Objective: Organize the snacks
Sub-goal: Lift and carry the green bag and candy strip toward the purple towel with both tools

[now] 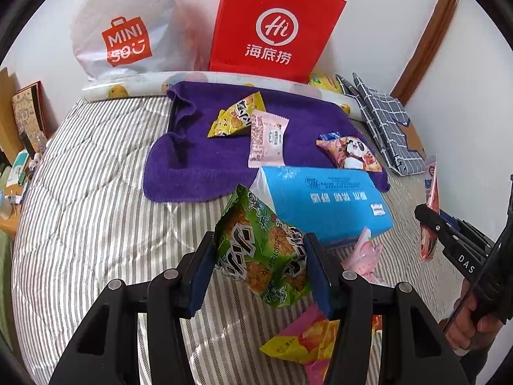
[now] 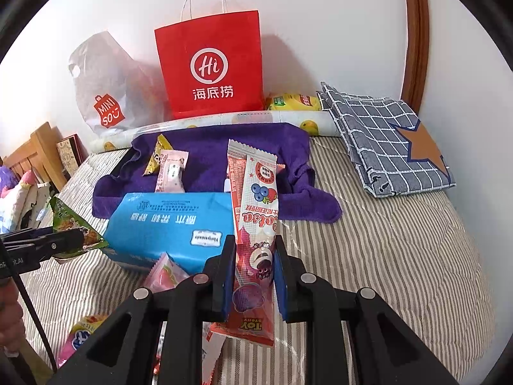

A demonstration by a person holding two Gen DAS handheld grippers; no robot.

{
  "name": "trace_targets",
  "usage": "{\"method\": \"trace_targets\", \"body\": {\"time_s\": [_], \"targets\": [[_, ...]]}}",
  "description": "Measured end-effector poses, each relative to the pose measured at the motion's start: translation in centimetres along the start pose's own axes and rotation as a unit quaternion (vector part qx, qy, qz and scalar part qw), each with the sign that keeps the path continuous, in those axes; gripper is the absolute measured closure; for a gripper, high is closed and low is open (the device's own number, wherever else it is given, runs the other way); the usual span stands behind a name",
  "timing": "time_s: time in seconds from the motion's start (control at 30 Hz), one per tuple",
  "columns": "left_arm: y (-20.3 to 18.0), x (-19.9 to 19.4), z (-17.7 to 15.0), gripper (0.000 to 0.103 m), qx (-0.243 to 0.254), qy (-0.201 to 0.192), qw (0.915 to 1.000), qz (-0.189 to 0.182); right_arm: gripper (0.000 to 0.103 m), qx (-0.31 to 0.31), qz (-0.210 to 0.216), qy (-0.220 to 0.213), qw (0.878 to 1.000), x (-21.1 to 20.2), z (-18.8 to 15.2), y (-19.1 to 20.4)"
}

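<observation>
My left gripper (image 1: 259, 268) is shut on a green snack packet (image 1: 256, 240), held above the striped bedcover; that packet (image 2: 75, 227) also shows at the left of the right wrist view. My right gripper (image 2: 253, 279) is shut on a long pink stick snack packet (image 2: 256, 224), held upright; the same packet (image 1: 429, 211) appears at the right edge of the left wrist view. On the purple towel (image 1: 198, 160) lie a yellow packet (image 1: 234, 117), a pink packet (image 1: 267, 139) and a panda packet (image 1: 349, 154). A blue tissue pack (image 1: 323, 202) lies in front of the towel.
A red paper bag (image 2: 211, 67) and a white Miniso plastic bag (image 2: 102, 89) stand against the wall. A folded checked cloth (image 2: 384, 147) lies at the right. More loose packets (image 1: 304, 340) lie near me on the striped bedcover (image 2: 384, 256). A wooden headboard (image 2: 35, 147) is at the left.
</observation>
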State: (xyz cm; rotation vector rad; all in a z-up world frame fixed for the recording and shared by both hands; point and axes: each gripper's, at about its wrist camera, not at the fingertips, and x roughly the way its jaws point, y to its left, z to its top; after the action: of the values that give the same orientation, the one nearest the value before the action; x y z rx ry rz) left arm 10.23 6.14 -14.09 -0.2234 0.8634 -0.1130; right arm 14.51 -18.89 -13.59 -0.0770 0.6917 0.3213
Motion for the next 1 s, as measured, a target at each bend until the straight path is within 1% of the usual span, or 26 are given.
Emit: {"method": "trace_targets", "body": {"time_s": [0.27, 0.57, 1.0], "targets": [[0.0, 0.2, 2.3, 0.049, 0.001, -0.002, 1.0000, 0.006, 0.083, -0.002, 0.008, -0.001, 1.000, 1.0, 1.8, 0.2], [0.0, 0.5, 3.8, 0.049, 0.002, -0.004, 0.9999, 0.010, 0.083, -0.002, 0.020, -0.004, 1.000, 2.0, 3.6, 0.3], [0.7, 1.8, 6.7, 0.049, -0.002, -0.010, 0.9998, 0.016, 0.083, -0.006, 0.024, -0.009, 1.000, 3.7, 6.1, -0.1]]}}
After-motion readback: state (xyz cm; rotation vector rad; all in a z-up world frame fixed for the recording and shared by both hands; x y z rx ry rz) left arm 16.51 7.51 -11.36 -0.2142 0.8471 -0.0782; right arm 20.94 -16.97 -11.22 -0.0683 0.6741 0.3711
